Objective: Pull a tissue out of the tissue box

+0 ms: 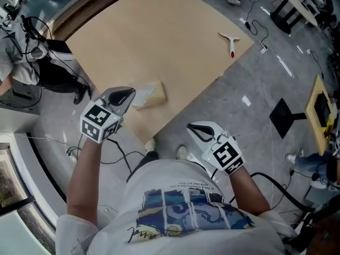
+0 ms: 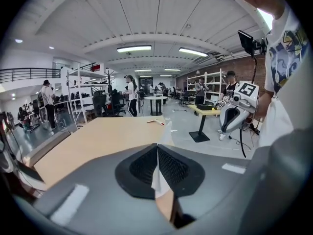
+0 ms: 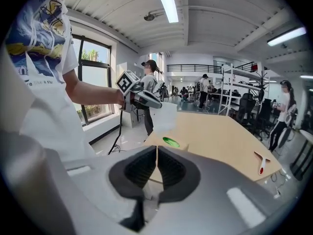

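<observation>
A tan tissue box (image 1: 154,92) with a green oval opening (image 3: 171,142) sits near the table's front corner. A white tissue (image 2: 160,179) is pinched between the pads of my left gripper (image 2: 157,148), which is shut on it. In the right gripper view the tissue (image 3: 165,115) hangs from the left gripper (image 3: 143,100), raised above the box. In the head view the left gripper (image 1: 127,96) is at the box's left side. My right gripper (image 1: 197,132) is off the table's front edge, over the floor. Its jaws (image 3: 157,153) are shut with nothing between them.
The tan table (image 1: 149,41) has a red and white hand tool (image 1: 231,42) near its right corner. Cables and a black stand foot (image 1: 282,117) lie on the grey floor to the right. Several people, shelves and other tables fill the room behind.
</observation>
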Demonstrator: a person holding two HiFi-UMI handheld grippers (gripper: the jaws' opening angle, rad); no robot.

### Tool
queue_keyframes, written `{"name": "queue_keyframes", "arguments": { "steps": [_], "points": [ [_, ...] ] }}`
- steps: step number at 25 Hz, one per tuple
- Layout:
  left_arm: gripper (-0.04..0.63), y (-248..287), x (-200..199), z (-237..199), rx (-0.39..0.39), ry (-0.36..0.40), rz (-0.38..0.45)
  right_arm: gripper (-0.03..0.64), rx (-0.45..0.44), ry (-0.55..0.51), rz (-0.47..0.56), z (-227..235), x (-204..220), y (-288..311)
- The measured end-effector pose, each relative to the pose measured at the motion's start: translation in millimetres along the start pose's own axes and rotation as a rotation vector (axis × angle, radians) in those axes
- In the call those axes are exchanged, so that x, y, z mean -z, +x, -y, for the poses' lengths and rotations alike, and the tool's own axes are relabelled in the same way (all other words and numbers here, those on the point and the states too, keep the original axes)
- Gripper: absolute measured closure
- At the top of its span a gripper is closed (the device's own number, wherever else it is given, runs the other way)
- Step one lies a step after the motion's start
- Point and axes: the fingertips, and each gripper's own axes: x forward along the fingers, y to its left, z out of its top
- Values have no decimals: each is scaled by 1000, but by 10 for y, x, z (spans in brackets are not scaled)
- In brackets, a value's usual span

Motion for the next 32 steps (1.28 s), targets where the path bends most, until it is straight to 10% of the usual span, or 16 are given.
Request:
{"name": "queue_keyframes", "arguments": {
  "steps": [32],
  "points": [
    [589, -1129, -351, 1511, -145, 26, 122, 607, -184, -153, 22, -323, 32, 53]
  ]
}}
